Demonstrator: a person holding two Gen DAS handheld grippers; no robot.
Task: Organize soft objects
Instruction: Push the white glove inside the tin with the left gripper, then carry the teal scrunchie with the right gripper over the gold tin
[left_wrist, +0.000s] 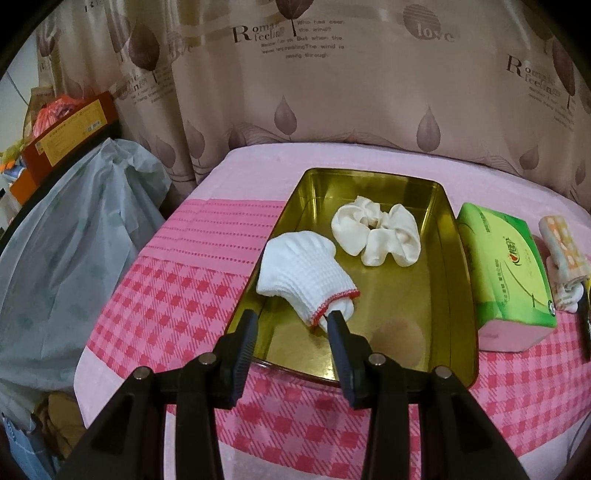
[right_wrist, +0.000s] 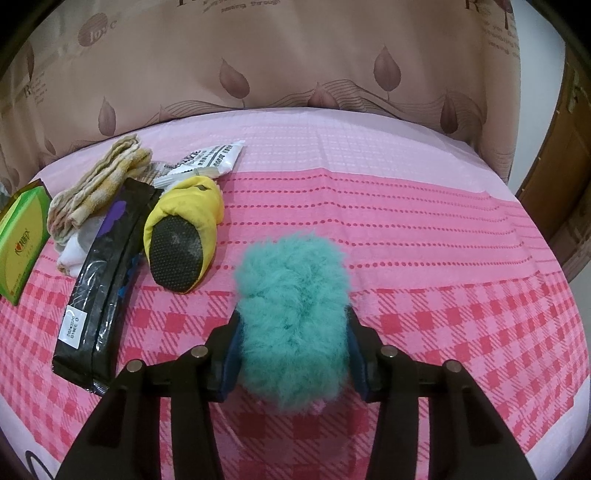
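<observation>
In the left wrist view a gold metal tin (left_wrist: 458, 295) lies open on the pink checked cloth. A cream scrunchie (left_wrist: 376, 230) lies inside it. A white knit glove with a red cuff edge (left_wrist: 306, 277) rests on the tin's left rim, partly inside. My left gripper (left_wrist: 293, 321) is open just behind the glove's cuff, its right finger touching it. In the right wrist view my right gripper (right_wrist: 291, 325) is shut on a fluffy teal soft object (right_wrist: 291, 306), held above the cloth.
A green tissue pack (left_wrist: 506, 269) and a rolled patterned towel (left_wrist: 565, 258) lie right of the tin. In the right wrist view a yellow slipper (right_wrist: 184, 236), a black packet (right_wrist: 103, 291), folded cloths (right_wrist: 92, 192) and a white tube (right_wrist: 210, 158) lie at left. A curtain hangs behind.
</observation>
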